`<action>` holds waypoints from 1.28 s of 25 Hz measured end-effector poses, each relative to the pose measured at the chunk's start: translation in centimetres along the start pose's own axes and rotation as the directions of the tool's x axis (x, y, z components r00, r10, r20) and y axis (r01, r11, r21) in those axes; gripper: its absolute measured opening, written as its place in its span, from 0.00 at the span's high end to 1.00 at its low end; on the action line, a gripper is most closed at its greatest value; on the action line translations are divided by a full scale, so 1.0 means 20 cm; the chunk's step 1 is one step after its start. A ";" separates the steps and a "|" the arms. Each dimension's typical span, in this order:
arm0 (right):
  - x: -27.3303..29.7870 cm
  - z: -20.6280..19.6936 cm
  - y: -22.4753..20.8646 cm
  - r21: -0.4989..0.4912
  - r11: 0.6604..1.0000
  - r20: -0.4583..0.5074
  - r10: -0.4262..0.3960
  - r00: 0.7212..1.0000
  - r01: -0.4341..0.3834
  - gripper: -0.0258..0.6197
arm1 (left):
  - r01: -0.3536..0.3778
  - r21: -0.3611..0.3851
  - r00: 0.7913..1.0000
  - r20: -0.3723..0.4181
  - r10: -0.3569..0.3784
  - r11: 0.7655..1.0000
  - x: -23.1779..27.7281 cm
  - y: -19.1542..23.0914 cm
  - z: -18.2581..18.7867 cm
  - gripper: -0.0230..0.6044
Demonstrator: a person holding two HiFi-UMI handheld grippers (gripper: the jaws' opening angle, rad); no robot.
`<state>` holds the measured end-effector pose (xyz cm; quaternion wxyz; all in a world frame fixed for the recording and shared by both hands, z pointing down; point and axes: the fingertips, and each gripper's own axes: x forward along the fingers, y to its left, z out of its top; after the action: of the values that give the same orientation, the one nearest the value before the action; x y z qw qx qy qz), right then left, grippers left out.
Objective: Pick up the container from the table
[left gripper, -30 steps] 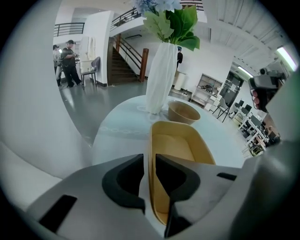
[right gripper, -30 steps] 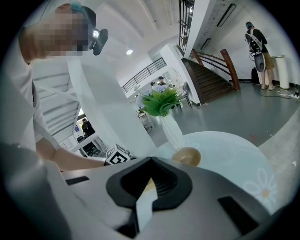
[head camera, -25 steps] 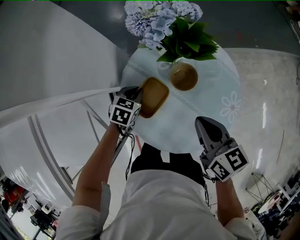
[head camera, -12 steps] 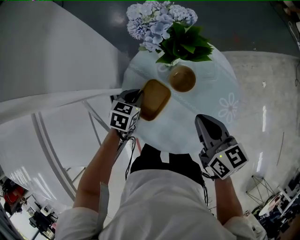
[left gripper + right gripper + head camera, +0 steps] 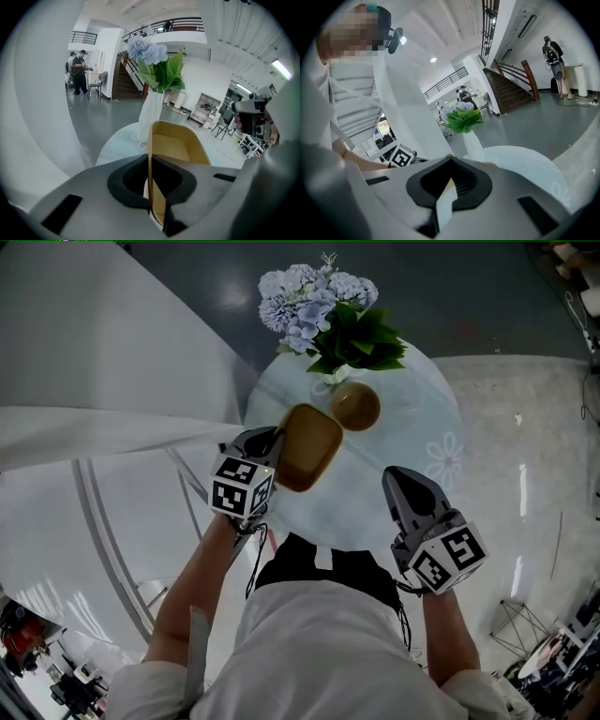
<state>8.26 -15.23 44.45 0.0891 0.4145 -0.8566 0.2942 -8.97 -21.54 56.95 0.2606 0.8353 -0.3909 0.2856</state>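
Observation:
The brown, rounded-rectangular container (image 5: 307, 446) hangs above the round pale table (image 5: 412, 423), tilted, with its hollow side showing. My left gripper (image 5: 272, 442) is shut on the container's left rim; its jaws have just been closing with that thin wall between them. In the left gripper view the container (image 5: 177, 143) stands on edge, its wall clamped at the left gripper (image 5: 149, 158). My right gripper (image 5: 399, 484) hovers over the table's near right edge, jaws together and holding nothing, as the right gripper (image 5: 450, 158) shows in its own view.
A brown round bowl (image 5: 355, 405) sits on the table beside a white vase of blue flowers and green leaves (image 5: 330, 320). The vase (image 5: 151, 112) stands just beyond the held container. A white curved wall and railing (image 5: 112, 427) border the table's left side.
The left gripper has risen with the container, lifting it off the table and toward the camera. The right gripper has risen slightly.

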 end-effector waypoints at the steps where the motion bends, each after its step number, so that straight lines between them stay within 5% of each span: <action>1: -0.01 0.01 0.00 -0.004 1.000 0.005 -0.002 1.000 0.002 0.94 | 0.002 0.001 1.000 0.009 -0.002 1.000 -0.02 -0.02 0.02 0.91; 32: -0.28 0.21 0.14 -0.109 0.993 0.124 -0.026 0.992 0.039 0.94 | 0.011 0.006 0.969 0.246 -0.012 1.000 -0.54 -0.31 0.39 0.92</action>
<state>10.09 -12.70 37.57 0.0640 0.4400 -0.8686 0.2186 -7.65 -17.83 42.83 0.2102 0.8671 -0.4145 0.1794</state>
